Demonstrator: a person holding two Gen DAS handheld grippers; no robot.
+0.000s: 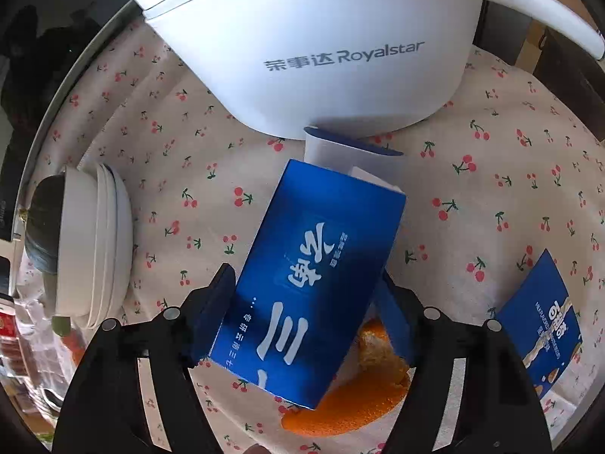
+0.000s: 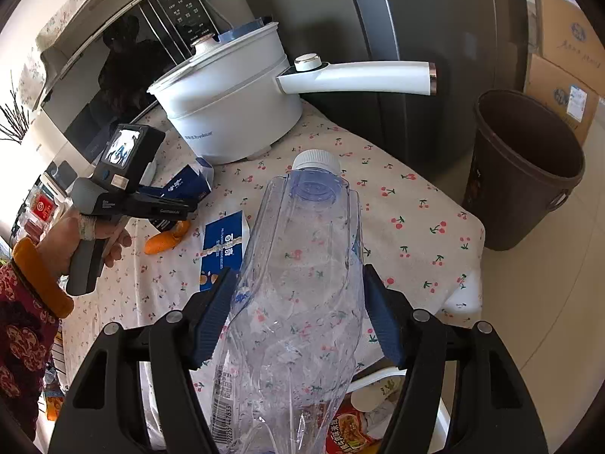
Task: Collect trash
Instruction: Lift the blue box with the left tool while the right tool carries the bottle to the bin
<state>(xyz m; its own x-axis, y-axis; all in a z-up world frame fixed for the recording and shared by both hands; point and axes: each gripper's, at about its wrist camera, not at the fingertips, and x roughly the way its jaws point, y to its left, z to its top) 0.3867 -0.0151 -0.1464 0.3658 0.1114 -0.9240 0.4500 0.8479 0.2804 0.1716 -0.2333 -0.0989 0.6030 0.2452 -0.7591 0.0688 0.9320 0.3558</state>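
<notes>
My left gripper (image 1: 306,295) is shut on a blue milk carton (image 1: 314,283) with white characters, held above the cherry-print tablecloth (image 1: 189,174); orange peel (image 1: 355,408) lies under it. A second blue carton (image 1: 544,333) lies flat to the right. My right gripper (image 2: 297,299) is shut on a crushed clear plastic bottle (image 2: 302,283) with a white cap. The right wrist view also shows the left gripper (image 2: 166,204) holding the carton (image 2: 189,185), the peel (image 2: 166,242) and the flat carton (image 2: 225,249).
A white Royalstar electric pot (image 1: 302,45) with a long handle (image 2: 359,75) stands at the table's back. Stacked white bowls (image 1: 94,242) sit left. A brown trash bin (image 2: 525,166) stands on the floor past the table's right edge, beside a fridge (image 2: 416,38).
</notes>
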